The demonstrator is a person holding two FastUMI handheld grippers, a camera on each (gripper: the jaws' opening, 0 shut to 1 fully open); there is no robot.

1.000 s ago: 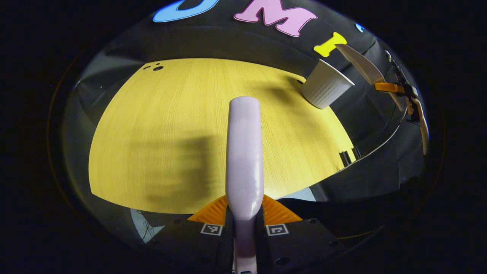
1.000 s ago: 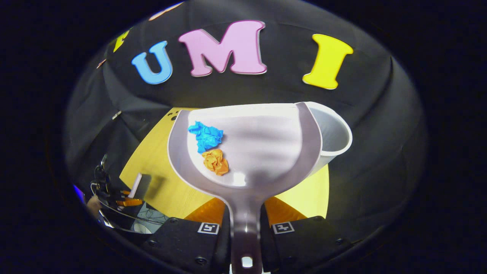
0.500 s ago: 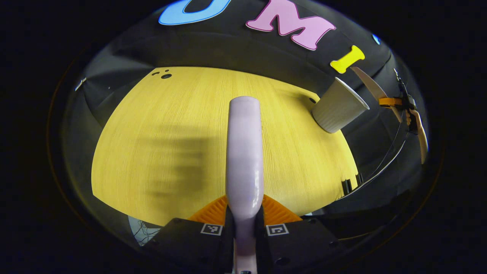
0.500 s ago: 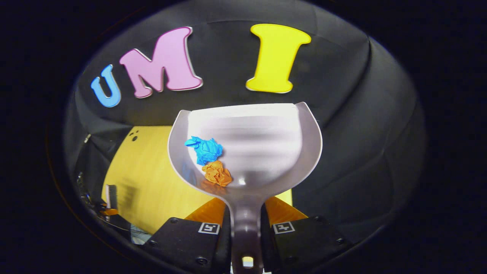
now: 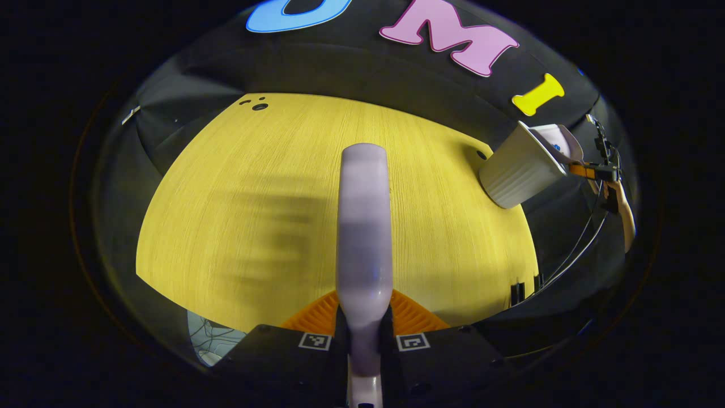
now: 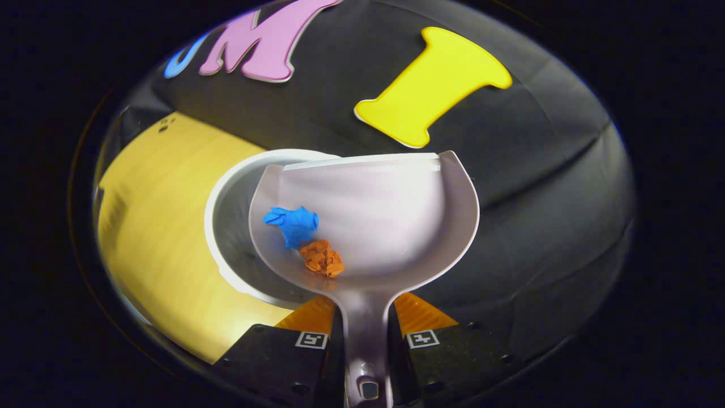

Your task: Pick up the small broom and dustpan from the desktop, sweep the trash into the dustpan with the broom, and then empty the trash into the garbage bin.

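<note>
Plastic handles fill both pairs of jaws. In the right gripper view, the right gripper [image 6: 367,317] is clamped on the handle of the dustpan [image 6: 374,221], which reaches up toward twelve o'clock with its scoop tilted over the garbage bin [image 6: 226,226]. Two crumpled paper balls lie in the scoop at its nine o'clock side: a blue ball [image 6: 293,223] and, just below and touching it or nearly so, an orange ball [image 6: 322,258]. The bin's white rim shows at nine o'clock of the scoop, standing on the yellow wooden table [image 6: 153,226].

In the left gripper view, the left gripper [image 5: 363,317] is clenched on the broom [image 5: 363,226], whose pale handle runs straight up toward twelve o'clock (bristles hidden from this angle) above the table [image 5: 255,198]. Far off at two o'clock stands the ribbed white bin [image 5: 518,170] with the dustpan [image 5: 558,141] at its mouth, and the right gripper [image 5: 592,170] just beyond.
</note>
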